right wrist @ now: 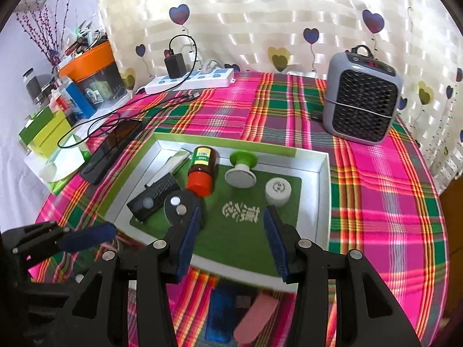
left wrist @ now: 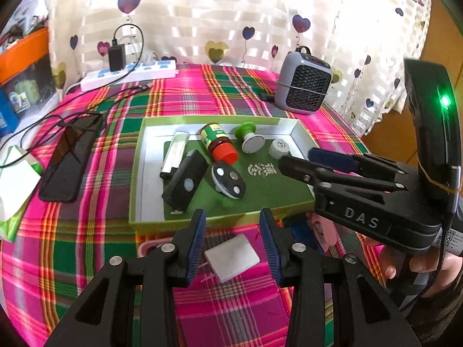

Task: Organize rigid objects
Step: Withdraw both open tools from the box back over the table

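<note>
A shallow green-lined box (left wrist: 139,173) (right wrist: 321,170) sits on the plaid tablecloth. It holds a brown bottle with a red cap (left wrist: 217,142) (right wrist: 201,170), a green-and-white stamp (left wrist: 249,138) (right wrist: 241,169), a small white round cap (left wrist: 279,148) (right wrist: 277,190), a black remote (left wrist: 185,182) (right wrist: 154,195), an oval key fob (left wrist: 228,180) (right wrist: 178,205) and a silver lighter (left wrist: 175,153). My left gripper (left wrist: 233,245) is open, straddling a white square block (left wrist: 231,257) on the cloth before the box. My right gripper (right wrist: 231,245) (left wrist: 301,159) is open and empty over the box's near edge.
A grey fan heater (left wrist: 303,86) (right wrist: 361,101) stands at the back right. A power strip with charger (left wrist: 127,72) (right wrist: 191,79), cables and a black phone (left wrist: 69,159) (right wrist: 111,150) lie at the left. A blue item (right wrist: 220,315) and a pink item (right wrist: 254,315) lie before the box.
</note>
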Motion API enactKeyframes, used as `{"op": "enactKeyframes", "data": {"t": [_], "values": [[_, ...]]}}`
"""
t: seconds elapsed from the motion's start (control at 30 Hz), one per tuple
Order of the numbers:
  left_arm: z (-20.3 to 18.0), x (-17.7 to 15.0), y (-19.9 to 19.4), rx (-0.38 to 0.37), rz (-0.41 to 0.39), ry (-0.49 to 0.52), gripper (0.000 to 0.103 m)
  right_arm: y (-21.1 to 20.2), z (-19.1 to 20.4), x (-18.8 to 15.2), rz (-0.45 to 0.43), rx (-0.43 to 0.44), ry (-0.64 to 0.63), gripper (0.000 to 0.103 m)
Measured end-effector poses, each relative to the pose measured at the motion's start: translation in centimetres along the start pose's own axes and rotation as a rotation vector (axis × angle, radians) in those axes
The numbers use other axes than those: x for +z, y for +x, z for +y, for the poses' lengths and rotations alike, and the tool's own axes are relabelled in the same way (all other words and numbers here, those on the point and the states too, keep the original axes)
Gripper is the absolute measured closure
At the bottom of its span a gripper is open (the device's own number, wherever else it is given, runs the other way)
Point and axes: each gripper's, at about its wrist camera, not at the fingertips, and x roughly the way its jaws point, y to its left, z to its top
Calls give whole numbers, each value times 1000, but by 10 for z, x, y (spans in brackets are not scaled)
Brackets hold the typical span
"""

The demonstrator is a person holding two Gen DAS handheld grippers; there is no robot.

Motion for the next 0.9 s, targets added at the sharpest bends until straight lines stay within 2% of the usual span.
{"op": "enactKeyframes", "data": {"t": [0.5,0.7,0.9], "values": [[23,-18,-21,25,-37,-45,65,-33,-17,-39,-50,-48,88,56],[38,-28,-21,30,-29,-84,65,-37,-19,-55,-42,-107,83,56],[53,-37,-18,42,-14,-112,65,-30,-20,-67,-9,-117,104,56]]}}
